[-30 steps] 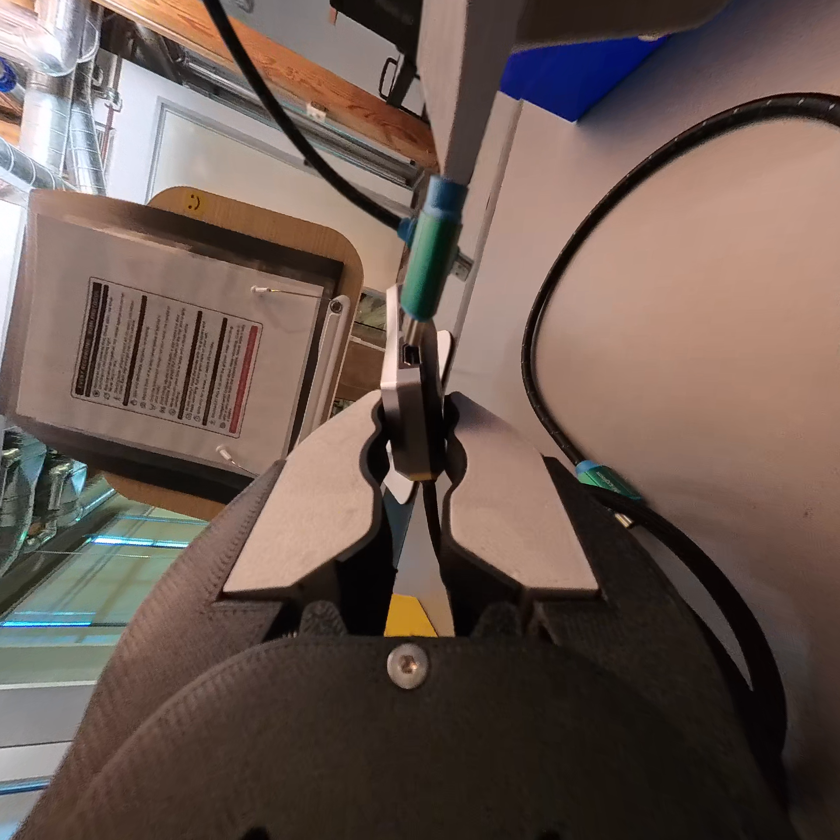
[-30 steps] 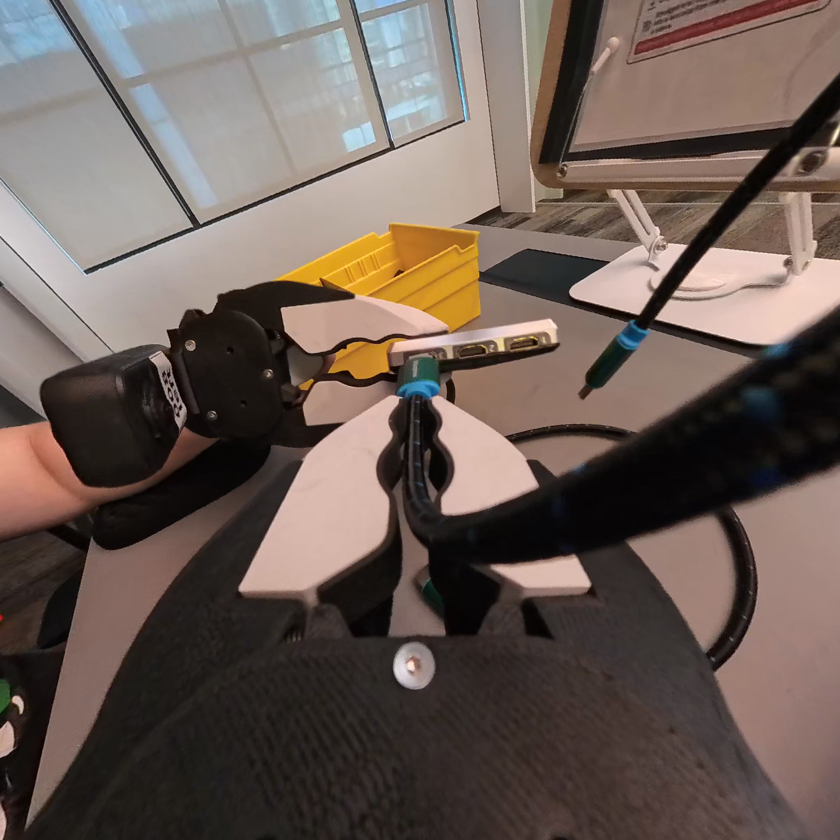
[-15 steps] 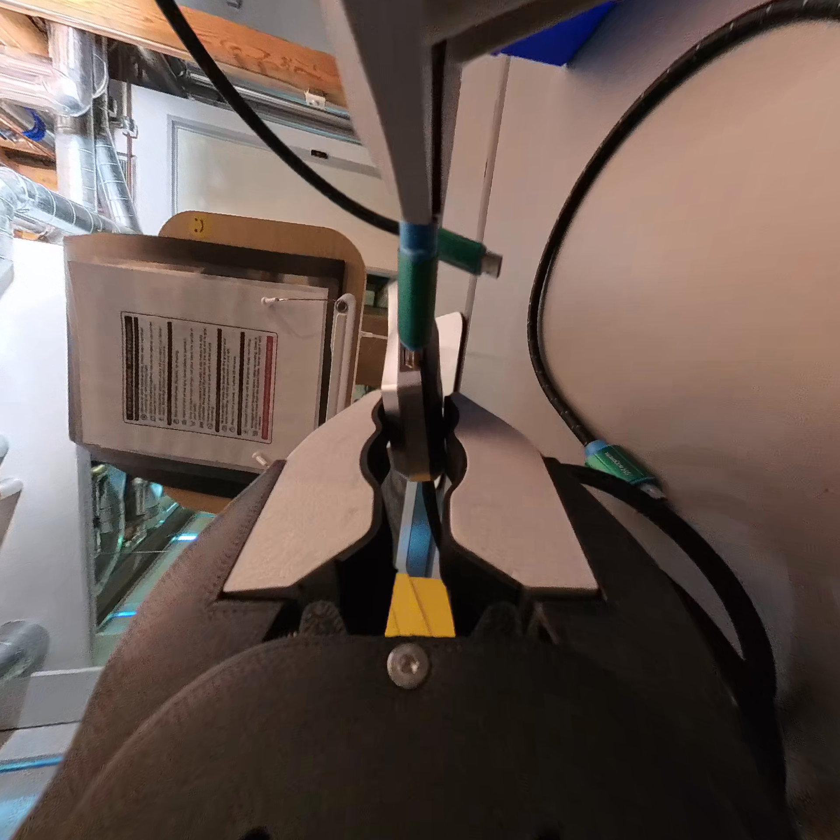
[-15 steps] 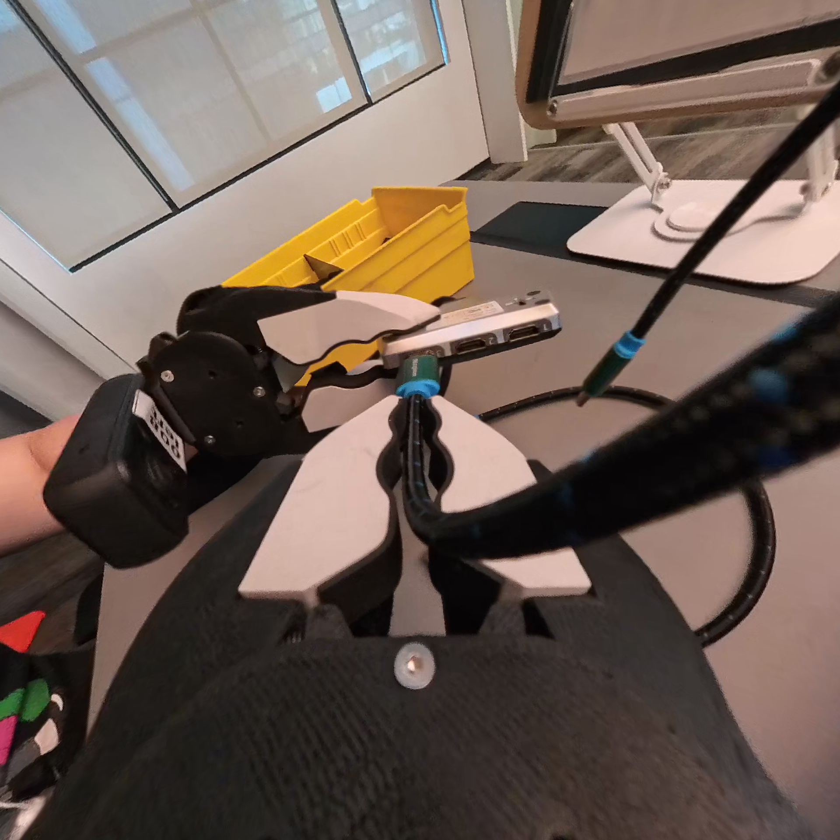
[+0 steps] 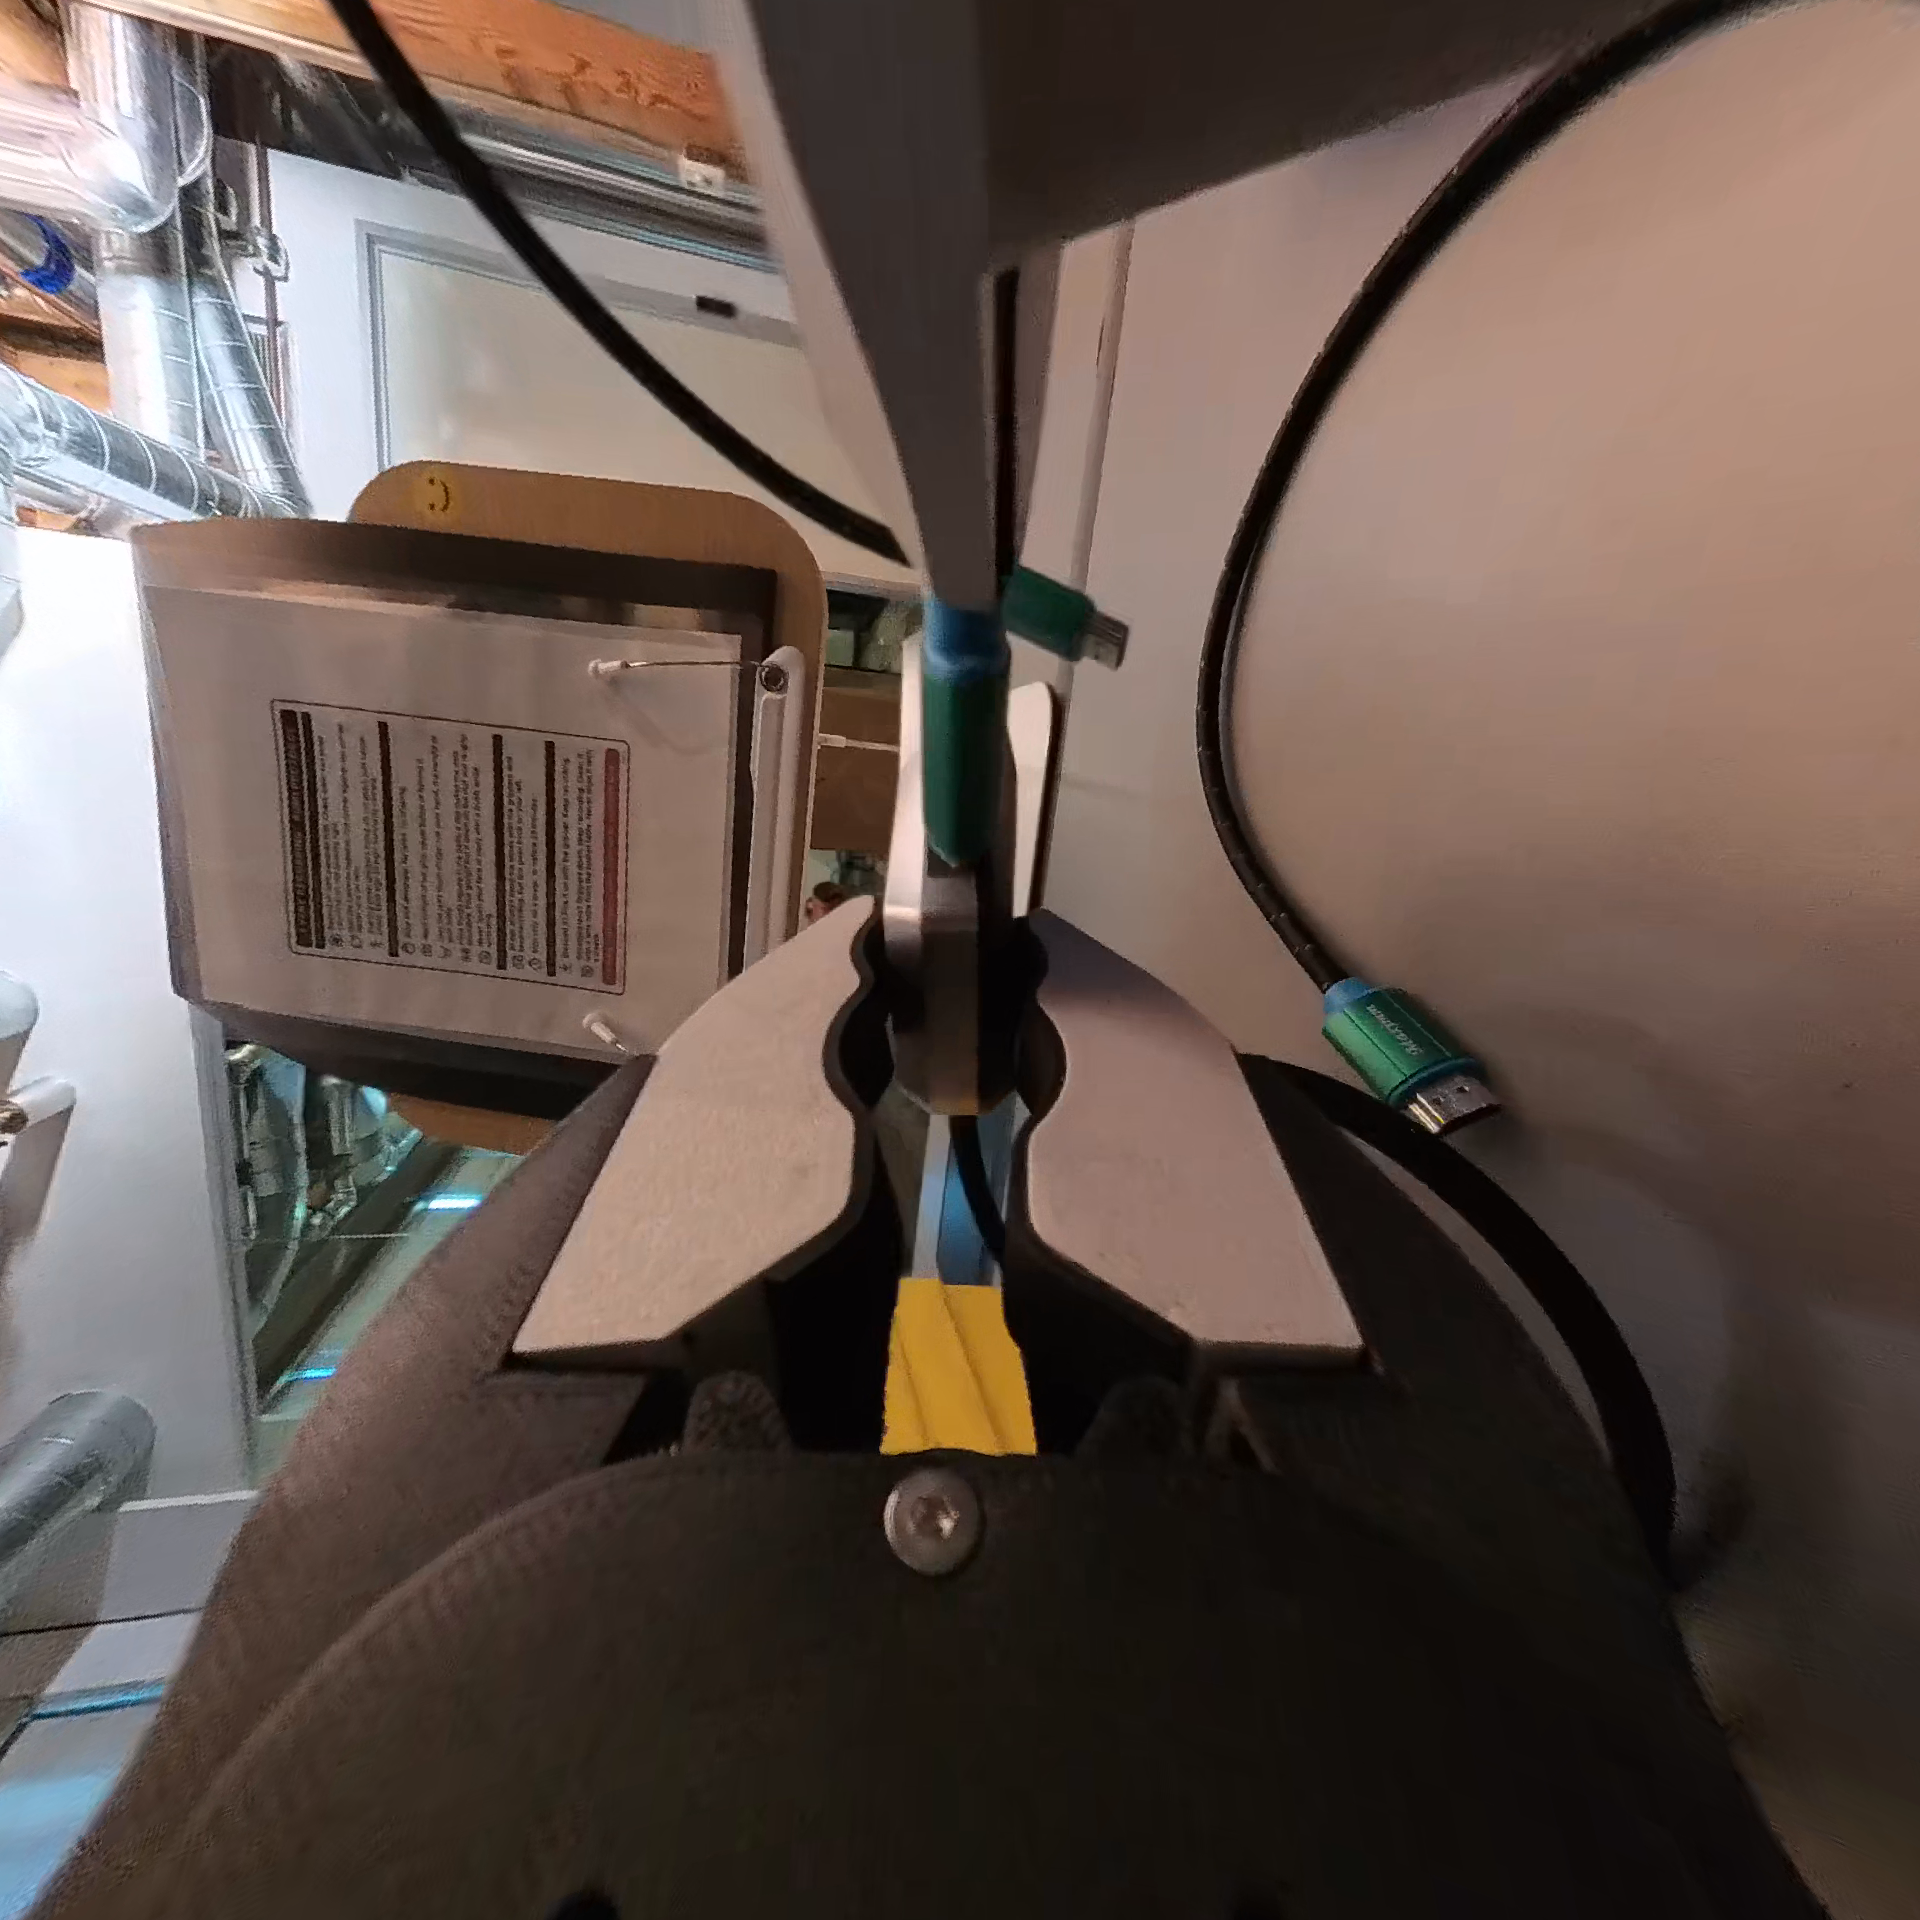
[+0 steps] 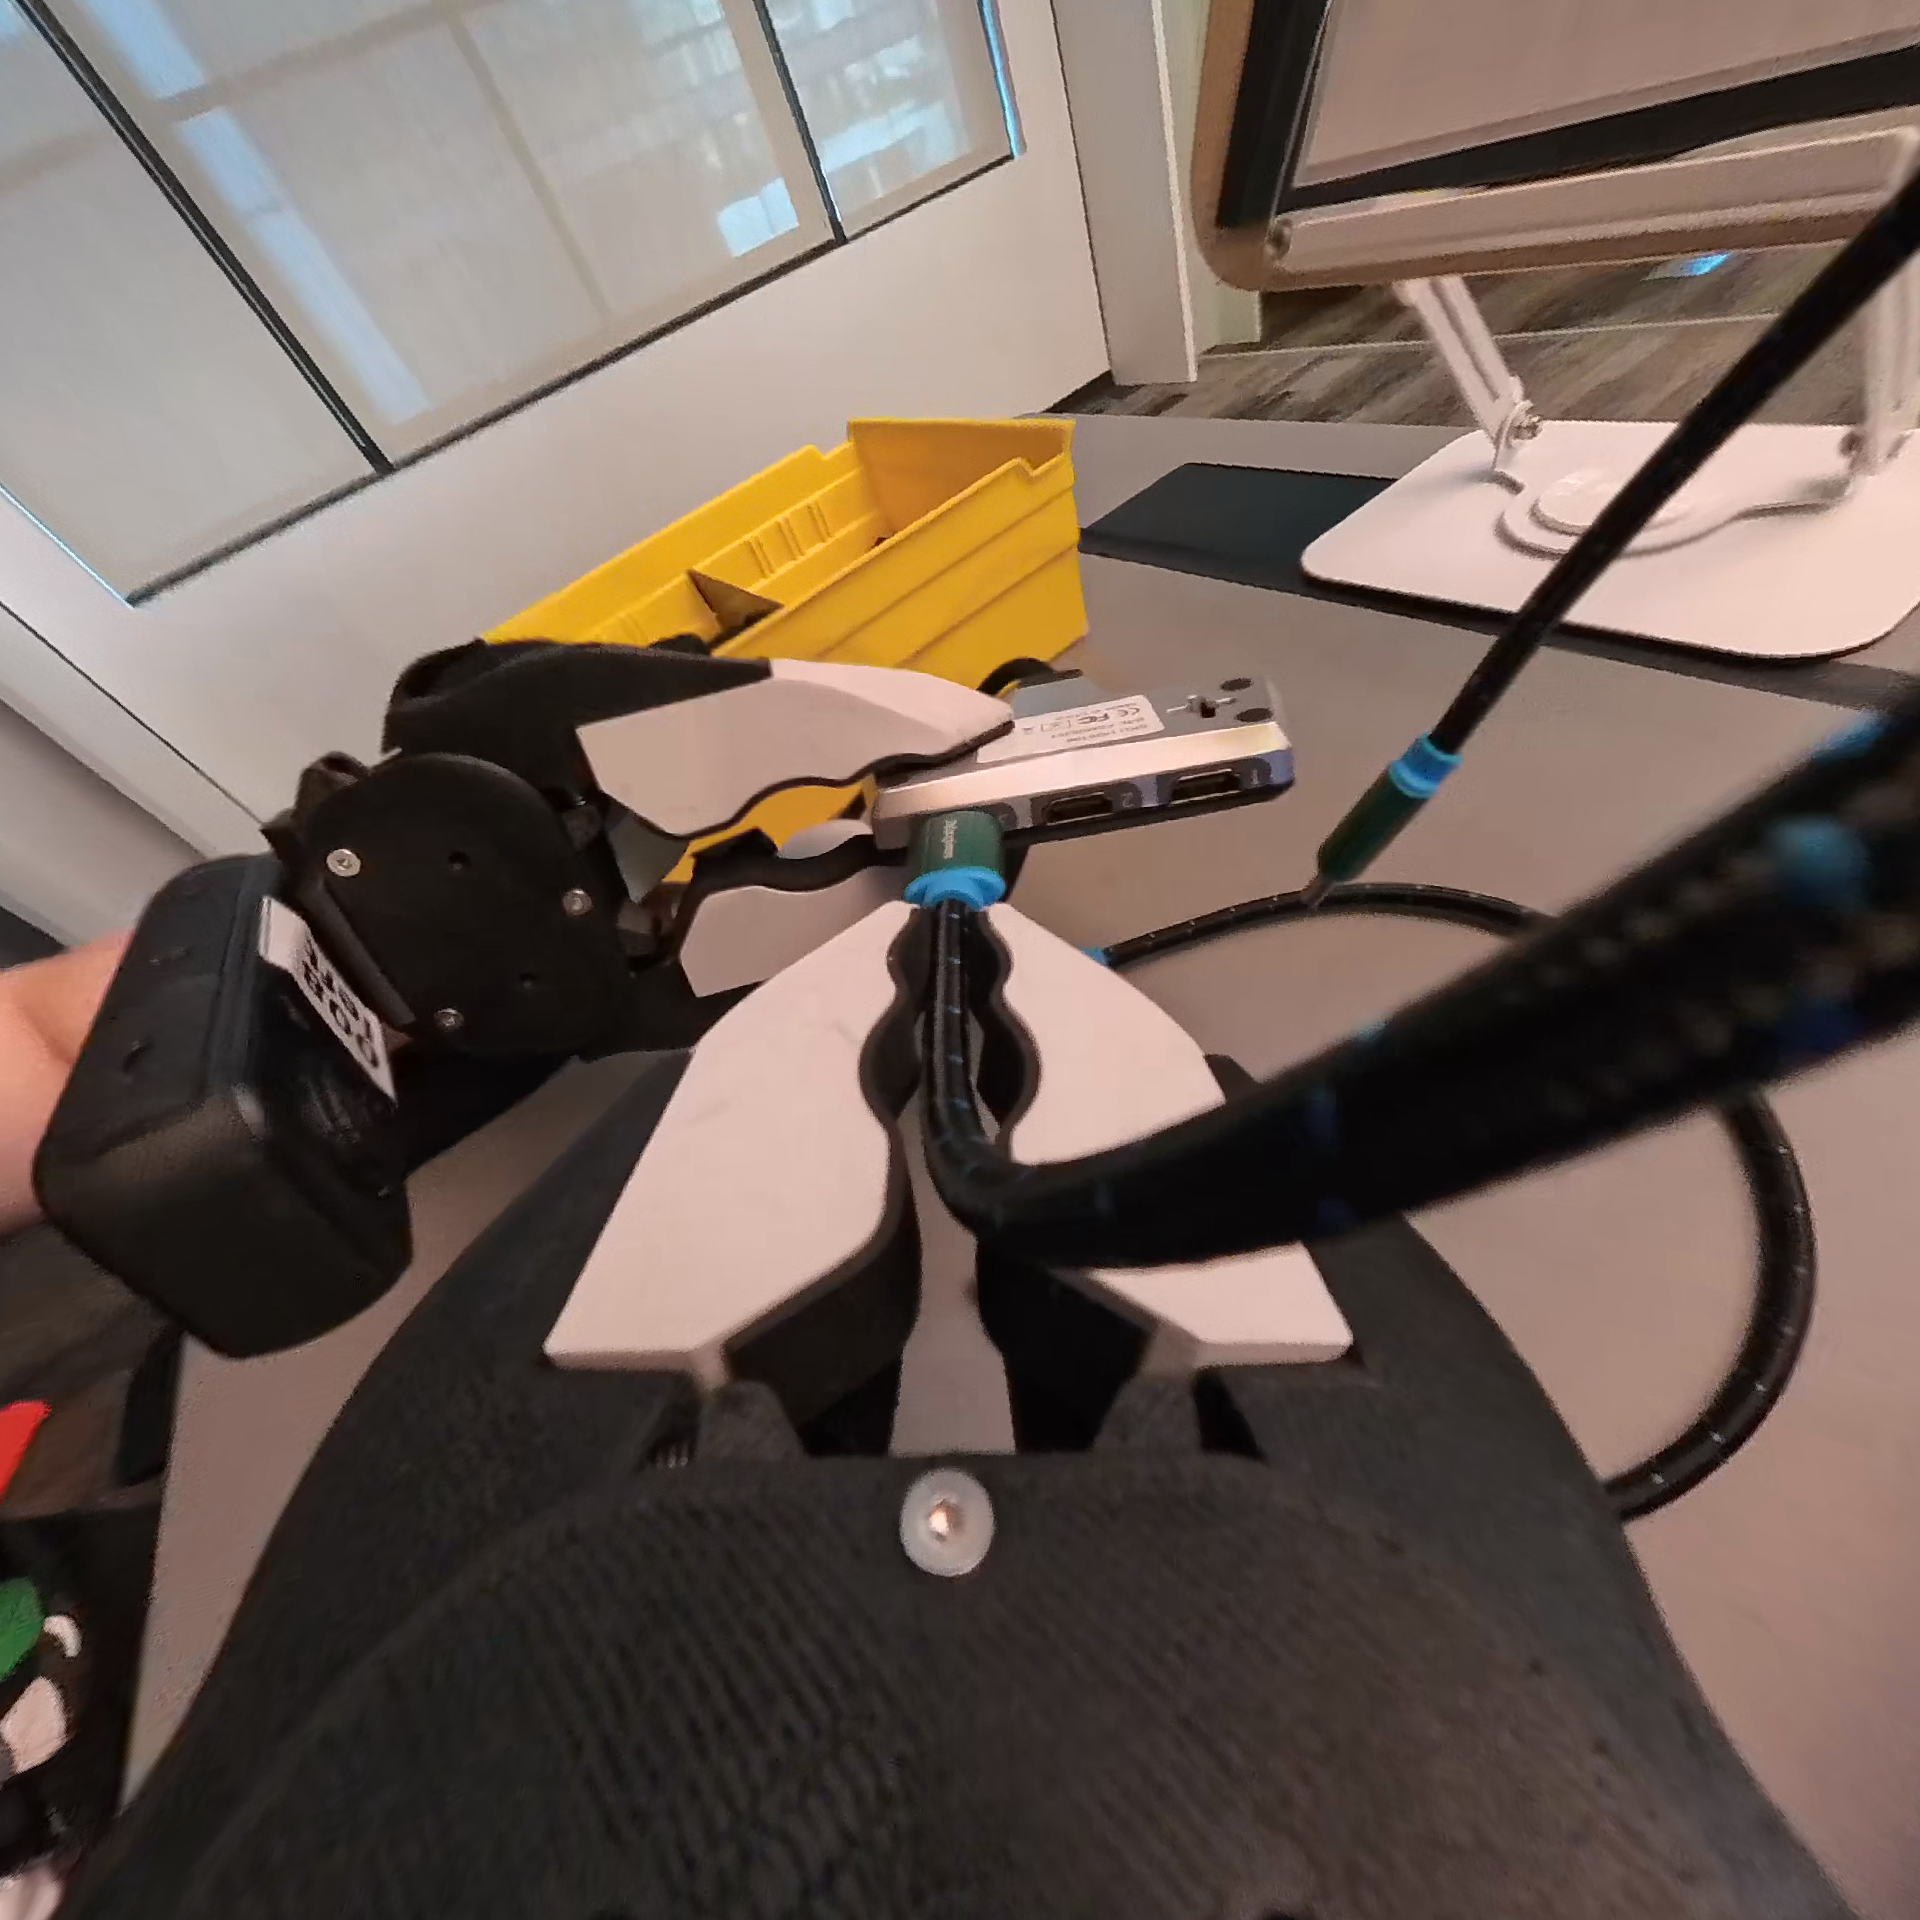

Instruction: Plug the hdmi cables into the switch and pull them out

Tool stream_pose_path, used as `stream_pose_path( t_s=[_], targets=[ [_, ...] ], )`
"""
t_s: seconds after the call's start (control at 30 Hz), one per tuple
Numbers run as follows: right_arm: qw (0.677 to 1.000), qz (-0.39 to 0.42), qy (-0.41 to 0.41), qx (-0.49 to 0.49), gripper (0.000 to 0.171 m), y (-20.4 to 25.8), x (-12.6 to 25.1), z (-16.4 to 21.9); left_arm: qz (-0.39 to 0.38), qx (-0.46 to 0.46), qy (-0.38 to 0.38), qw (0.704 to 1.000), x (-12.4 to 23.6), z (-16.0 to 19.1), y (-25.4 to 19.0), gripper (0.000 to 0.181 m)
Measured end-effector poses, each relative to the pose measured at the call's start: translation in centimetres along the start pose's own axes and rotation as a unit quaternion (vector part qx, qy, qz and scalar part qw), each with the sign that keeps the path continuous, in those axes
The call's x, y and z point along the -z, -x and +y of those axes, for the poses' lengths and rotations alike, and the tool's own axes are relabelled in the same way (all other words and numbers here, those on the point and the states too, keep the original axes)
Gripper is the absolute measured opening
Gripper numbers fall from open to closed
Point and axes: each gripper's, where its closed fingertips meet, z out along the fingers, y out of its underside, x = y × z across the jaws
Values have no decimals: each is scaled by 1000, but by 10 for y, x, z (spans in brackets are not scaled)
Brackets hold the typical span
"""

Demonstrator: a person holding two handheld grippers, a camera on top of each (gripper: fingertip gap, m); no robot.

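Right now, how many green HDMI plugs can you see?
3. One plug sits in the switch just ahead of the right gripper; one dangling plug hangs right of the switch; one loose plug lies on the table. Others may be hidden.

An office: glass partition (image 6: 416,260), grey desk (image 6: 1195,665), exposed ceiling ducts (image 5: 187,312).

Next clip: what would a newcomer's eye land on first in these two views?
Mid-frame in the right wrist view, the left gripper clamps a silver switch in the air, and a green HDMI plug sits in its nearest port. The right gripper pinches that plug's braided cable just behind it. Behind them a yellow bin stands on the table.
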Motion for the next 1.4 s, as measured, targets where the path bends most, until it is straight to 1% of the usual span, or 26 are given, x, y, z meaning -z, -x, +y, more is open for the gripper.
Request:
stream_pose_path(
  t_s=[0.1,0.2,0.27,0.33,0.4,0.43,0.5,0.57,0.6,0.63,0.7,0.8,0.87,0.97,1.03,1.13,1.2,1.23,1.3,1.37,1.4],
  targets=[
    [1000,4,2,14,6,0,-1,1,4,-1,7,1000,-1,2,-3,18],
    [1000,-11,7,8,6,-5,1,-3,17,4,8,1000,-4,1,-2,20],
    [999,-25,4,33,8,-3,1,-2,29,13,9,999,-6,1,-3,20],
    [995,-32,19,93,13,0,4,5,40,28,-1,999,-6,6,-5,20],
    [981,-36,67,180,14,4,10,25,60,44,8,997,-7,19,-7,20],
    [971,-39,90,218,19,7,12,38,69,53,1,996,-7,24,-8,20],
    [948,-40,150,279,21,8,11,72,88,76,-11,993,-6,28,-10,20],
    [920,-15,222,321,20,-4,8,102,86,78,-9,993,-7,31,-10,20],
    [911,7,244,332,20,-13,7,108,85,73,-5,994,-8,32,-10,20],
    [908,15,257,329,20,-18,7,112,81,70,3,994,-9,34,-9,20],
    [921,7,266,286,17,-21,8,116,83,68,27,994,-9,38,-10,20],
    [929,15,277,244,14,-27,12,115,76,67,29,994,-6,40,-7,20],
    [926,37,279,251,15,-35,13,114,72,75,25,994,-5,41,-5,20],
    [906,43,298,296,21,-36,19,115,72,87,24,993,-5,41,-2,20],
    [902,47,285,322,29,-35,19,109,70,89,26,993,-4,42,-1,20],
    [892,64,299,332,33,-46,23,106,68,93,26,993,-4,42,2,20],
    [886,73,339,308,30,-59,24,115,68,102,25,992,-5,43,3,20],
    [893,68,339,287,21,-58,21,116,70,105,25,992,-5,43,2,20],
    [894,49,356,267,14,-53,23,119,71,104,26,992,-6,44,0,20],
    [892,-7,370,261,12,-31,31,128,75,98,28,992,-8,43,-5,20],
    [895,-36,366,252,8,-17,36,131,77,96,31,992,-8,44,-8,20]
  ],
)
